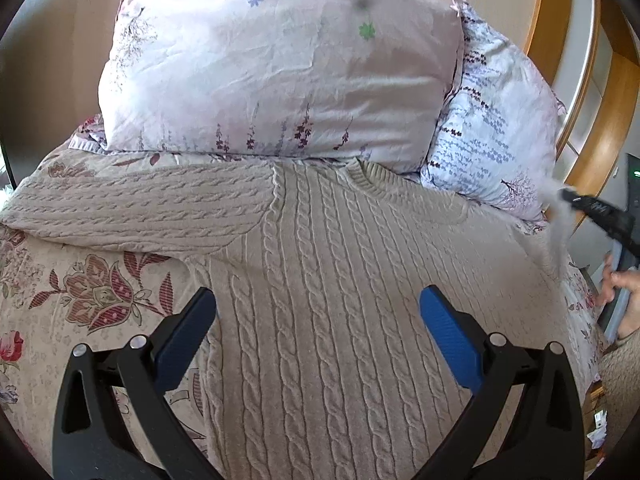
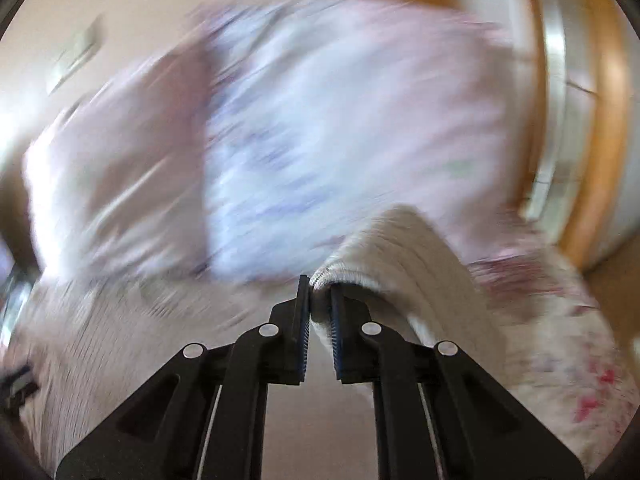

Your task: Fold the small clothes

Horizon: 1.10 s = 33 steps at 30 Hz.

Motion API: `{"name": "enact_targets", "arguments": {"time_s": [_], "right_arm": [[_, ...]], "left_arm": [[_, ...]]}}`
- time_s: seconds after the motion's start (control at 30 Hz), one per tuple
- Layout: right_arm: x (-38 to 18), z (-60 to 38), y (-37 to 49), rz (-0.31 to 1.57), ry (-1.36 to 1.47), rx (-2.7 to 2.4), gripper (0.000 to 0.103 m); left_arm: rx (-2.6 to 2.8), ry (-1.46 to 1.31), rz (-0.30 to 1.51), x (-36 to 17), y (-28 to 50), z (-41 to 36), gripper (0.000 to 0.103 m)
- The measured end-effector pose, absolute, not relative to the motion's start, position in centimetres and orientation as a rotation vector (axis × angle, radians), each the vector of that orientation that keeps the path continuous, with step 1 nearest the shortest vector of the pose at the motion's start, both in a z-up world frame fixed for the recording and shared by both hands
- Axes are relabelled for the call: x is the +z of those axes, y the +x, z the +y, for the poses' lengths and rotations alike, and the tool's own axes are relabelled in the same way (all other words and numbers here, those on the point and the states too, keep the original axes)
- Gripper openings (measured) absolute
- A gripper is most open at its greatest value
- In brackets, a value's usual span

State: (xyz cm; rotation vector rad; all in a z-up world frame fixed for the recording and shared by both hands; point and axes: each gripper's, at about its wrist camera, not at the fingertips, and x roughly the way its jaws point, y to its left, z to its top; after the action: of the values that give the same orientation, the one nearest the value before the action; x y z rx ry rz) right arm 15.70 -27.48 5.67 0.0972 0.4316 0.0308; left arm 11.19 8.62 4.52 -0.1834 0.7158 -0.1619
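A beige cable-knit sweater [image 1: 320, 272] lies flat on the bed, its neck toward the pillows and one sleeve [image 1: 132, 208] spread out to the left. My left gripper [image 1: 318, 300] is open and empty, hovering over the sweater's body. My right gripper [image 2: 320, 288] is shut on the sweater's other sleeve [image 2: 392, 252] and holds it lifted; the right wrist view is motion-blurred. In the left wrist view the right gripper [image 1: 568, 194] shows at the right edge with blurred sleeve fabric hanging from it.
A floral bedspread [image 1: 80, 300] covers the bed. Two pillows [image 1: 280, 60] [image 1: 492, 128] lean at the head, just behind the sweater's neck. A wooden bed frame [image 1: 600, 112] curves at the right. A hand [image 1: 620, 280] is at the right edge.
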Motion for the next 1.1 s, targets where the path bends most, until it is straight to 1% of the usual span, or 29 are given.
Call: {"name": "enact_targets", "arguments": {"time_s": [0.13, 0.23, 0.27, 0.33, 0.37, 0.4, 0.6, 0.8, 0.83, 0.9, 0.97, 1.1], "right_arm": [[0.5, -21.6, 17.8, 0.608, 0.012, 0.142, 0.010], [-2.1, -21.0, 18.9, 0.708, 0.050, 0.155, 0.013], [-2.5, -21.5, 19.2, 0.727, 0.119, 0.177, 0.017], [-2.4, -23.6, 19.3, 0.740, 0.267, 0.210, 0.029], [-2.3, -24.6, 19.1, 0.737, 0.320, 0.208, 0.040], [-2.1, -25.5, 19.1, 0.731, 0.368, 0.204, 0.046], [-1.5, -31.6, 19.5, 0.690, 0.654, 0.148, 0.048], [-3.1, -35.1, 20.7, 0.710, 0.958, 0.154, 0.048], [-3.3, -35.3, 20.7, 0.716, 0.991, 0.164, 0.049], [-4.1, -35.7, 20.8, 0.735, 1.107, 0.208, 0.057], [-5.0, -35.7, 20.4, 0.746, 1.210, 0.250, 0.059], [-5.5, -36.2, 19.6, 0.743, 1.236, 0.194, 0.059]], "left_arm": [[-0.167, -0.161, 0.702, 4.7, 10.6, 8.8, 0.101], [-0.166, -0.165, 0.695, 4.8, 10.4, 9.5, 0.101], [-0.166, -0.172, 0.692, 4.8, 10.3, 9.7, 0.101], [-0.164, -0.186, 0.693, 4.7, 10.3, 10.3, 0.101], [-0.163, -0.193, 0.695, 4.6, 10.4, 10.4, 0.101], [-0.162, -0.203, 0.697, 4.6, 10.5, 10.7, 0.101], [-0.178, -0.246, 0.698, 4.3, 10.5, 11.3, 0.101], [-0.175, -0.274, 0.702, 4.2, 10.3, 12.5, 0.101], [-0.170, -0.275, 0.700, 4.1, 10.3, 12.8, 0.101], [-0.163, -0.279, 0.698, 4.1, 10.2, 13.2, 0.101], [-0.155, -0.290, 0.696, 4.0, 10.1, 13.9, 0.101], [-0.144, -0.305, 0.696, 3.8, 10.3, 14.8, 0.101]]}}
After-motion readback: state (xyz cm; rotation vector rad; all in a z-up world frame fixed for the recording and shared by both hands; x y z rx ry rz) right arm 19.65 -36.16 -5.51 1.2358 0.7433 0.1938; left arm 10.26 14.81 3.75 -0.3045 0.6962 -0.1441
